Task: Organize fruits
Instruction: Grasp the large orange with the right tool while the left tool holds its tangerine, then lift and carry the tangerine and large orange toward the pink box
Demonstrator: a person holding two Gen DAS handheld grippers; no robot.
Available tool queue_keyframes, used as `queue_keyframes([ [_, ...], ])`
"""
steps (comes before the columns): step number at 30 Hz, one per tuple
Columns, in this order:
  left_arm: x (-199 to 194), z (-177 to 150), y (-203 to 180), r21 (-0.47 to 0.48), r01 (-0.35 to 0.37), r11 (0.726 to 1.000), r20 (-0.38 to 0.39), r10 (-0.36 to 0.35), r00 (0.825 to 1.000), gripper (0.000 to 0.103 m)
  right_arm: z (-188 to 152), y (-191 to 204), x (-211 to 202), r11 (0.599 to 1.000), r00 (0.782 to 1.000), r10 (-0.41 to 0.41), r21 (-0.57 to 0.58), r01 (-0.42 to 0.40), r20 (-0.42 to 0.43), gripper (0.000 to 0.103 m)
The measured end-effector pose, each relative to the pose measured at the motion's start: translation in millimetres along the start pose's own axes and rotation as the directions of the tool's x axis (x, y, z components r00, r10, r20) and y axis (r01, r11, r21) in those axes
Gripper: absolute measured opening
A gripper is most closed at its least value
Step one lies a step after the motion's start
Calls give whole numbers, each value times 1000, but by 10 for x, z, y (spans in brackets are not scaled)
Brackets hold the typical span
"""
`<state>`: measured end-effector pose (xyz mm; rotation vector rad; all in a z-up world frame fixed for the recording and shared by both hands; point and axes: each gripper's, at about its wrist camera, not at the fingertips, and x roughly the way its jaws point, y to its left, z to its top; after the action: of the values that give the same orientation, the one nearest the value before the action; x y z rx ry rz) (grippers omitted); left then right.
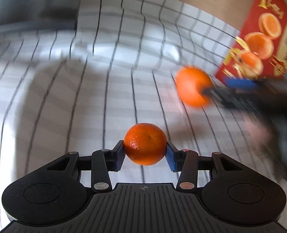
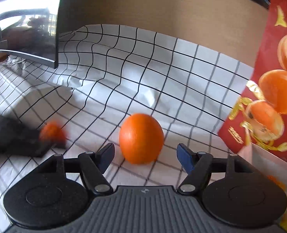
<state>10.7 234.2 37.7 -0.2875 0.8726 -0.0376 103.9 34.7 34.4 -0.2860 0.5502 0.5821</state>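
Observation:
My left gripper is shut on a small dark-orange mandarin, held between its blue pads above the checked cloth. The mandarin also shows blurred at the left of the right wrist view. A larger orange sits on the cloth, just ahead of my right gripper, whose jaws stand wide open on either side of it without touching. In the left wrist view that orange appears blurred at the tip of the right gripper.
A red fruit box printed with oranges stands at the right, also in the left wrist view. A white cloth with black grid lines covers the table. A dark monitor stands at back left before a beige wall.

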Motion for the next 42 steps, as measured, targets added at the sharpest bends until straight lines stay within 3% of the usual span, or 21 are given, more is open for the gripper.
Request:
queue_keyframes([
  [7, -368, -519, -20, -129, 24, 991, -75, -34, 997, 49, 112, 80, 502, 999, 999, -18, -52, 16, -31, 72],
  [13, -489, -594, 6, -134, -20, 991, -81, 9, 997, 49, 112, 89, 737, 999, 996, -24, -44, 21, -84, 74],
  [18, -544, -617, -6, -117, -23, 993, -86, 13, 996, 49, 75, 48, 736, 999, 995, -27, -26, 25, -100, 70],
  [23, -496, -572, -80, -81, -8, 997, -84, 1, 996, 49, -78, 10, 410, 999, 992, 39, 7, -38, -121, 69],
  [29, -406, -519, -254, -28, 35, 999, -80, -38, 996, 49, -541, 1, -361, 994, 991, 86, 78, -78, -106, 69],
  [35, -223, -497, -482, 25, 83, 996, -94, -81, 992, 49, -1088, -194, -990, 983, 990, 40, 182, -14, -138, 69],
  [42, 29, -496, -825, 112, 123, 986, -113, -110, 987, 49, -1510, -399, -1268, 956, 980, -45, 278, 98, -193, 69],
])
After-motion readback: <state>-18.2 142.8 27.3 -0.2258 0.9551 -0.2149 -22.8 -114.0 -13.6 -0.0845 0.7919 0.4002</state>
